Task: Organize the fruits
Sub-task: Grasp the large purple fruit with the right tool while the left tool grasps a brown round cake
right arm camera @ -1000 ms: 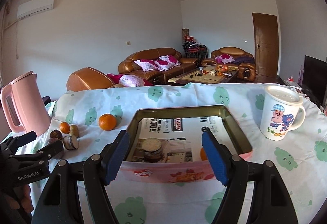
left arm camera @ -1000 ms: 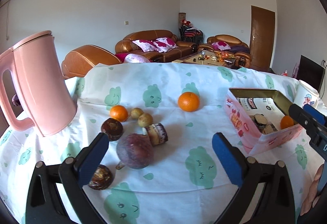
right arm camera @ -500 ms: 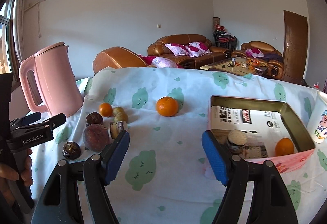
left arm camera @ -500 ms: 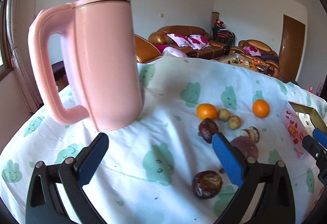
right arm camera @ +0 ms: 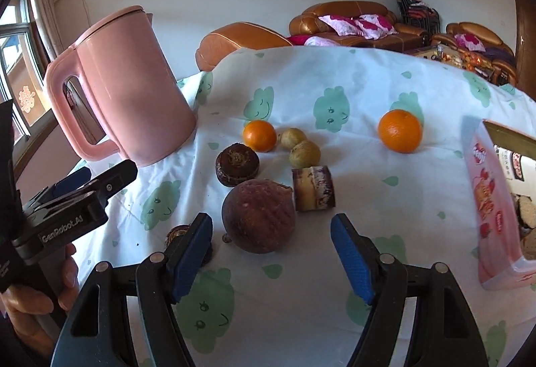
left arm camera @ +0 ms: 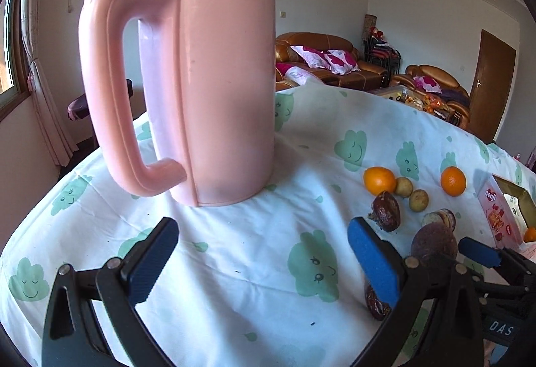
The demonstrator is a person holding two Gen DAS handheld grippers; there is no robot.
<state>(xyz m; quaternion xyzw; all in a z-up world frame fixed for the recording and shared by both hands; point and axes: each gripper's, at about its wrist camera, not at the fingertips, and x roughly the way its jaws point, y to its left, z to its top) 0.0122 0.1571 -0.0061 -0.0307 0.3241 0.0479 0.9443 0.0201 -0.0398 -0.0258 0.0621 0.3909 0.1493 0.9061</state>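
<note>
On the counter (right arm camera: pixel 335 82), going from the left, the pink kettle (left arm camera: pixel 207 82) stands upright on the cloud-print cloth, and the left claw (left arm camera: pixel 261 253) faces it with its blue pads spread wide and nothing between them, released; in the right wrist view that same claw is seen at the far left edge, held by a hand (right arm camera: pixel 37 286), well apart from the fruit. Next comes the cluster of fruit: a small dark fruit (right arm camera: pixel 177 233) half hidden behind the right claw's left finger, then the large dark purple fruit (right arm camera: pixel 258 216), which lies just ahead of the right claw (right arm camera: pixel 271 253) and slightly left of its midline, roundish with no clear long axis. The right claw is released too, its pads apart and touching nothing, pitched down toward the cloth (the purple fruit looks narrow enough to fit that gap). Behind it sit a brown flat-topped fruit (right arm camera: pixel 237 164), a cut sugarcane piece (right arm camera: pixel 313 188), two small yellowish fruits (right arm camera: pixel 299 146) and two oranges (right arm camera: pixel 259 135). At far right stands the pink tin box (right arm camera: pixel 489 206), the likely destination. The right hand is plainly the nearer one, so the pick probably falls to it.
</note>
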